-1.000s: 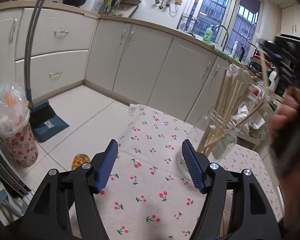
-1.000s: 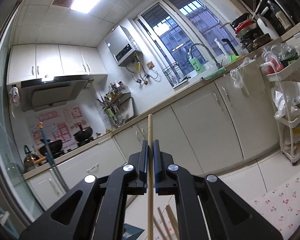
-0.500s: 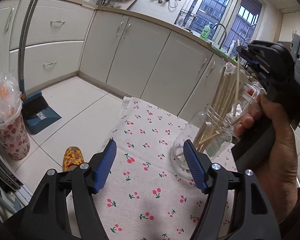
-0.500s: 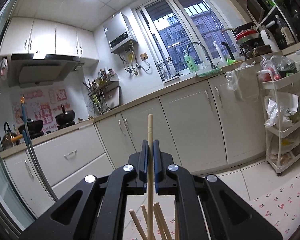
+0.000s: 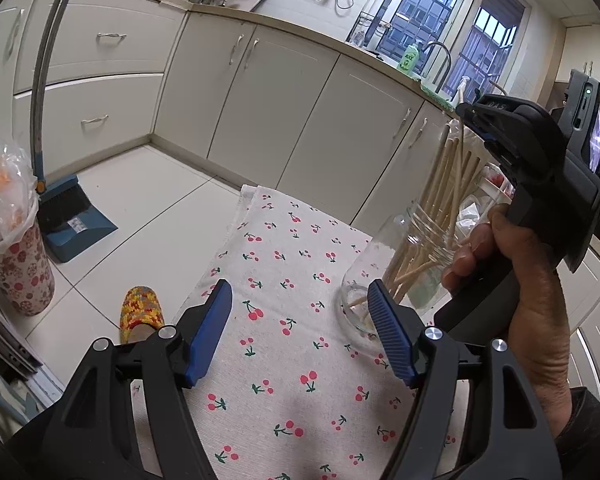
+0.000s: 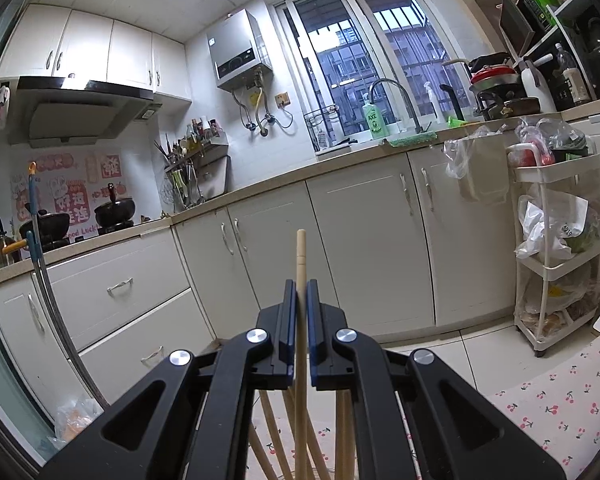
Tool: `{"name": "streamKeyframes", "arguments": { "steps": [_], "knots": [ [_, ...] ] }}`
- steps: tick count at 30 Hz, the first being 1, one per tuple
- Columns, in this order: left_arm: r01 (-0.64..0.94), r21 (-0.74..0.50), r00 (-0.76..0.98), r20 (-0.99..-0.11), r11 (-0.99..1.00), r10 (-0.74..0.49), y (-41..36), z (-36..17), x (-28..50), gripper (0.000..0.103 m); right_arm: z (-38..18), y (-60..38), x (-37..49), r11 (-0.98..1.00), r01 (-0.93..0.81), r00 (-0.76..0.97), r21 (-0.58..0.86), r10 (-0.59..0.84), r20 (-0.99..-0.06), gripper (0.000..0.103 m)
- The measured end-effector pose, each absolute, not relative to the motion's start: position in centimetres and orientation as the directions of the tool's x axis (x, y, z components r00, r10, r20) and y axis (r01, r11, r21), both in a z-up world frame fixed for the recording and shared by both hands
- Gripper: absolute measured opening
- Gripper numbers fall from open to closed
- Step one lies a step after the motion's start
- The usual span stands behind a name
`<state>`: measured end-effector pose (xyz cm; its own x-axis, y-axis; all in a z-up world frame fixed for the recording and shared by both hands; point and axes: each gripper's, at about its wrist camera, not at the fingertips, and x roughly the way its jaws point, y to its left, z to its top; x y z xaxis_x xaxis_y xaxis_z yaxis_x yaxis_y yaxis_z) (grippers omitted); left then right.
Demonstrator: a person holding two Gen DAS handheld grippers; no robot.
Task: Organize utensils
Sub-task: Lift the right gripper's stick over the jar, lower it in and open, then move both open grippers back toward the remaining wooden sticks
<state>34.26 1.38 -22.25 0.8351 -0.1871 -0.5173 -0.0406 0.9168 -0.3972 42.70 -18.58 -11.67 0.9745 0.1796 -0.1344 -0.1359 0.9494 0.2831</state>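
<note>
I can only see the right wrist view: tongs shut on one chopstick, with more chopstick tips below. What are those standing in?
Observer: A clear glass jar on a cherry-print cloth.
Operator: Is the held chopstick over that jar?
Observer: Yes. The chopstick hangs from the right tongs, and its lower part runs down among the others at the jar's mouth.
Operator: And the other hand?
Observer: The left tongs are open and empty, low over the cloth, with one pad close beside the jar's base.

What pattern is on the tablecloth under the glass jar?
Red cherries with green stems on an off-white tablecloth; clearest in the left wrist view.
</note>
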Motion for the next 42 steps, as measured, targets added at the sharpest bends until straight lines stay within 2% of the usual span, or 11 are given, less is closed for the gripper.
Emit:
{"name": "streamKeyframes", "arguments": {
  "steps": [15,24,30,32,34,36,42],
  "knots": [
    [-0.046,-0.396,0.832,-0.523,0.917,-0.184,1.2,-22.2,34.5,0.068,-11.8,-18.2,40.4,0.951,-0.193,0.965,0.244,0.229,-0.130,0.006],
    [-0.055,-0.391,0.834,-0.525,0.919,-0.173,1.4,-22.4,34.6,0.069,-12.3,-18.4,38.3,0.961,-0.210,0.957,0.180,0.240,-0.165,0.009],
    [-0.056,-0.380,0.835,-0.524,0.923,-0.166,1.1,-22.3,34.6,0.071,-11.8,-20.0,36.1,0.964,-0.204,0.955,0.170,0.235,-0.184,0.028],
    [-0.051,-0.380,0.837,-0.520,0.924,-0.167,1.2,-22.3,34.6,0.071,-11.3,-21.2,34.5,0.966,-0.187,0.960,0.179,0.218,-0.173,0.042],
    [-0.043,-0.378,0.838,-0.518,0.925,-0.173,1.1,-22.2,34.6,0.071,-11.2,-22.7,32.5,0.969,-0.153,0.964,0.194,0.189,-0.185,0.049],
    [-0.037,-0.374,0.839,-0.515,0.927,-0.174,1.0,-22.1,34.5,0.071,-12.3,-24.5,30.7,0.971,-0.113,0.948,0.211,0.169,-0.270,0.053],
    [-0.010,-0.364,0.817,-0.539,0.931,-0.202,0.0,-21.6,34.1,0.071,-20.1,-26.4,29.2,0.969,-0.091,0.752,0.230,0.218,-0.622,0.053]
  ]
}}
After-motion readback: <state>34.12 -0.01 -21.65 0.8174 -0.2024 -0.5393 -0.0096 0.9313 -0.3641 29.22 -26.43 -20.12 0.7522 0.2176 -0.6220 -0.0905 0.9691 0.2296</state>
